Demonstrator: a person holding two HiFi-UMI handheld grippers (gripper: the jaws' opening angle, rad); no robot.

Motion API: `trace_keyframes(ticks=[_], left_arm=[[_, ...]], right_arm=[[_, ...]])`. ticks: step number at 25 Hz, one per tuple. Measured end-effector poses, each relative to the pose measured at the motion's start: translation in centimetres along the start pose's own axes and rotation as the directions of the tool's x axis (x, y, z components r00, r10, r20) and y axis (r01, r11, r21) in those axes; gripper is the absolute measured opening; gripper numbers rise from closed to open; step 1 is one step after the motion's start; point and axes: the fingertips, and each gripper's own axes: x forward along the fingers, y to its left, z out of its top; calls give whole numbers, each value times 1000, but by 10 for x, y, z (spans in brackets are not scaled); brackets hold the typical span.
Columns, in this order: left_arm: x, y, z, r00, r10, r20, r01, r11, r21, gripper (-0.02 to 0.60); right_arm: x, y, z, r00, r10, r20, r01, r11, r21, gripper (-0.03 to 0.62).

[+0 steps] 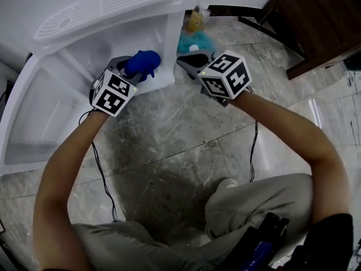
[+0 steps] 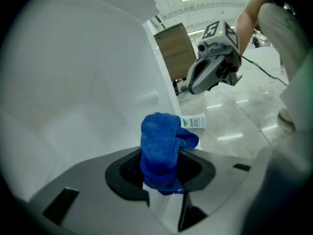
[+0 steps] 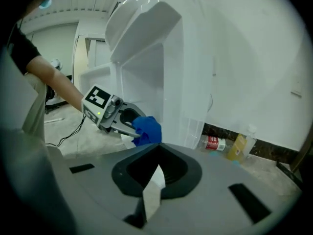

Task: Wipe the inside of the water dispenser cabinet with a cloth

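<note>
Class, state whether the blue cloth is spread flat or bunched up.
Bunched up: the blue cloth is a crumpled wad pinched in the left gripper, folds overlapping.

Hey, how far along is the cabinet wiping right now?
Done: the cabinet stands open and the blue cloth is gripped in the left tongs. In hand: the cloth is held by the cabinet's front edge. Left: wiping the inside, not visibly begun. The right tongs are shut and empty.

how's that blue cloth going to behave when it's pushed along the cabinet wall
Probably floppy: the blue cloth bunches into soft folds in the left gripper clamped on it. Likely light, since one pinch carries the whole wad. Its knitted texture should drag on the cabinet wall rather than slide.
</note>
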Motion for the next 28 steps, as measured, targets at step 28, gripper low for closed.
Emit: trace_keyframes(ticks=[28], left_arm=[[113,73,-4,959,248,-136,-231,965,124,147]], right_arm=[[-8,31,-77,988,118,-98,-114,993,41,-2]])
